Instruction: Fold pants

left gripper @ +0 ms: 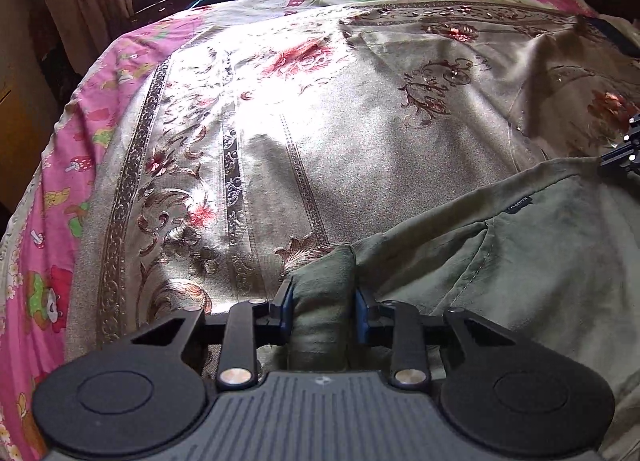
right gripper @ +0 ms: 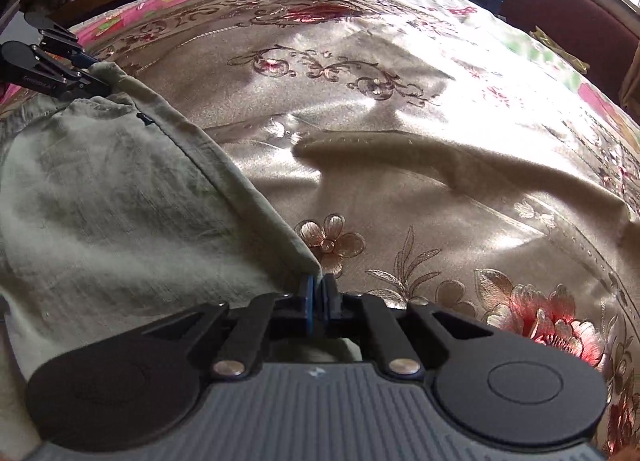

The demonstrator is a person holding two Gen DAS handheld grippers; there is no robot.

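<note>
While spread across the floral bedspread [left gripper: 360, 133], olive-green pants [left gripper: 540, 261] lie pinched at both waistband corners: left tongs [left gripper: 323, 305] clamped on a thick bunched fold, right tongs [right gripper: 319, 297] pressed together on the thin hem corner.

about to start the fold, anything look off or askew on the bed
The bedspread is rucked into a raised ridge just beyond the pants. The left gripper pinches a thick bunch, the right gripper only a thin corner.
</note>
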